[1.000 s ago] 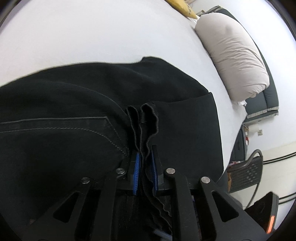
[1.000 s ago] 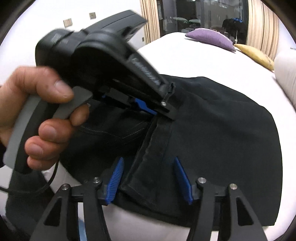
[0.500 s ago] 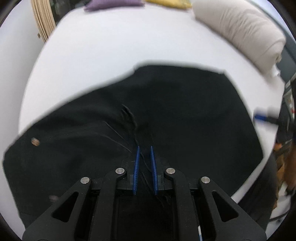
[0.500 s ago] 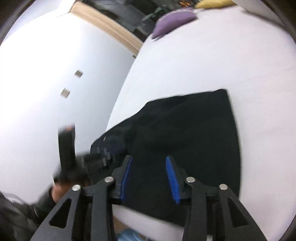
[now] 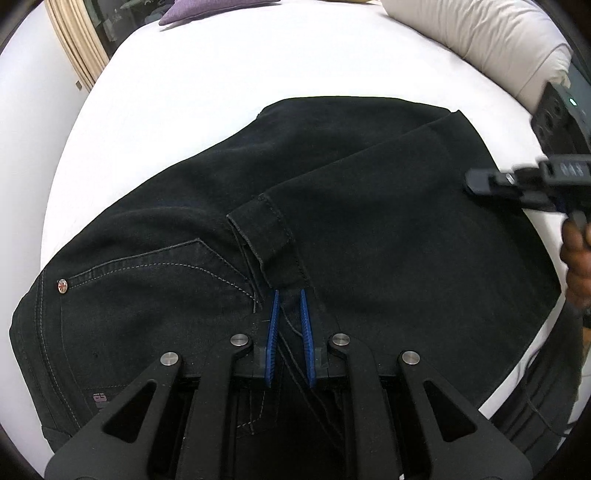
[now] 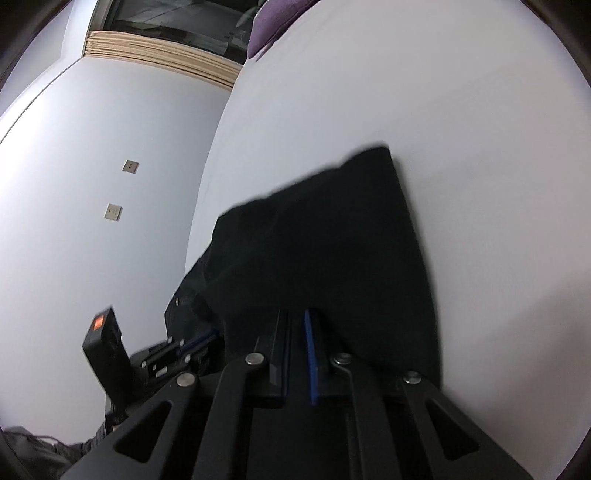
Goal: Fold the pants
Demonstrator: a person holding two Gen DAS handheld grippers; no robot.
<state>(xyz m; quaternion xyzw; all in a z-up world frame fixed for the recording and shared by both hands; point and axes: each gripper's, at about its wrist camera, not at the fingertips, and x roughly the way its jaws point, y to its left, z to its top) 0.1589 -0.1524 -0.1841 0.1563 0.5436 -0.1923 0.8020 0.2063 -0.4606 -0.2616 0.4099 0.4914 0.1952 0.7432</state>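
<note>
Black jeans (image 5: 369,229) lie folded on a white bed (image 5: 192,85), the leg hems laid back over the seat by a stitched pocket and rivet. My left gripper (image 5: 288,295) hovers just short of the hem; its blue pads are close together with a narrow gap and nothing between them. My right gripper (image 6: 295,317) sits over the near edge of the jeans (image 6: 332,236); its jaws are narrow and I cannot tell whether cloth is between them. It also shows at the right edge of the left wrist view (image 5: 517,184).
A long cream bolster (image 5: 480,37) and a purple cushion (image 5: 207,7) lie at the far side of the bed. A wall with two sockets (image 6: 118,192) runs along the bed's left side. A curtain (image 5: 74,48) hangs by a dark window.
My left gripper has let go of the leg hems and pulled back; they now lie on the seat. My right gripper has swung to the jeans' right edge and narrowed its jaws.
</note>
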